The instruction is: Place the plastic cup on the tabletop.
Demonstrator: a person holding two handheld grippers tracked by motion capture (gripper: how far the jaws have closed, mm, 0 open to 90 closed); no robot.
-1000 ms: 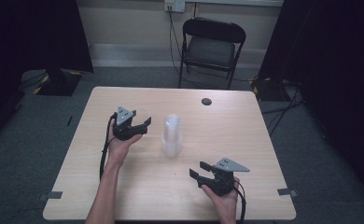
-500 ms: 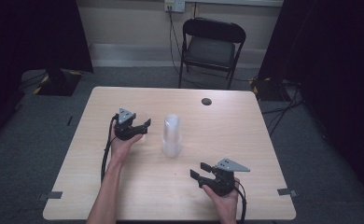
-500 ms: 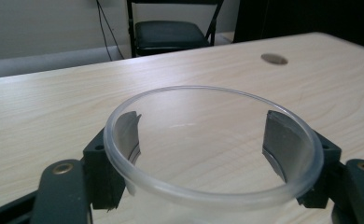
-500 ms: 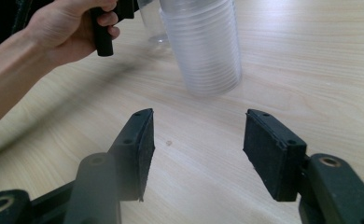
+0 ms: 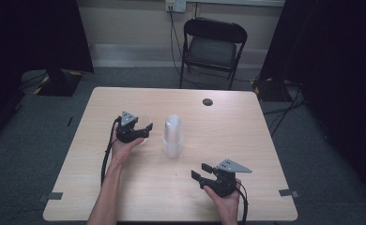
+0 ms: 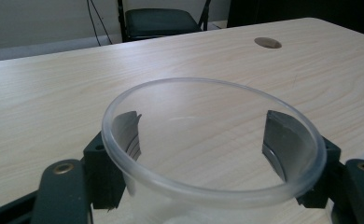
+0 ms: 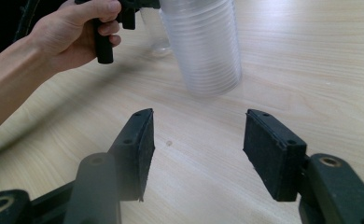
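Toward the middle of the counter (image 5: 125,197) stands a tall stack of clear cups (image 5: 172,136), upright and nested. Just beside it, on the side of the counter's left edge, the left claw (image 6: 203,140) grips a single clear cup (image 6: 208,154); its pads sit against the cup's outer wall below the rim. Near the front right corner the right claw (image 5: 201,171) hovers with its jaws spread wide and nothing between them, pointed at the stack and well apart from it. Risks, as a judgement: the thin wall may buckle or slip if the left claw squeezes harder or tilts, and a sideways nudge from either claw could topple the tall stack. Hard to make out: whether the held cup rests on the counter, since its base is cut off; the number of cups in the stack; and the small dark disc (image 5: 208,101) near the far edge.
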